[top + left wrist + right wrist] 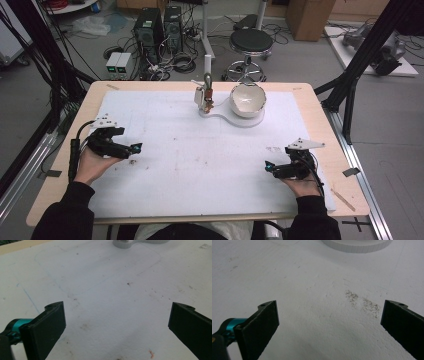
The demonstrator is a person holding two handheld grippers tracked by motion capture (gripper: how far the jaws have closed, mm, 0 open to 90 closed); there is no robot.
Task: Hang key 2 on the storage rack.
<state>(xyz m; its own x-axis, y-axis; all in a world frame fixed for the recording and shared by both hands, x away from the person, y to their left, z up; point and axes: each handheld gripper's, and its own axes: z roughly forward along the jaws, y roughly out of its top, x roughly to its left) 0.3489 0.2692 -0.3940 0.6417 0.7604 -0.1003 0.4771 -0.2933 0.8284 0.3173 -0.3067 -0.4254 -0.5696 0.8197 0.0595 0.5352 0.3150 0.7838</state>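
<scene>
A white bowl (247,99) sits tilted on a white keyhole-shaped base (235,119) at the far middle of the table. A small upright device (205,95) with a white tube on top stands on the base's left end. My left gripper (136,148) rests low at the table's left, held by a hand, jaws wide apart with nothing between them (117,325). My right gripper (268,165) lies at the right front, also open and empty (329,325). The base's edge (130,243) shows at the top of the left gripper view, and its rim (357,246) at the top of the right gripper view.
A white sheet (200,160) covers most of the wooden table (320,110), marked with faint pencil lines and dark specks (362,302). Behind the table stand a black stool (251,42), computer towers (150,30) and cables. Black frame struts (360,65) rise at the right.
</scene>
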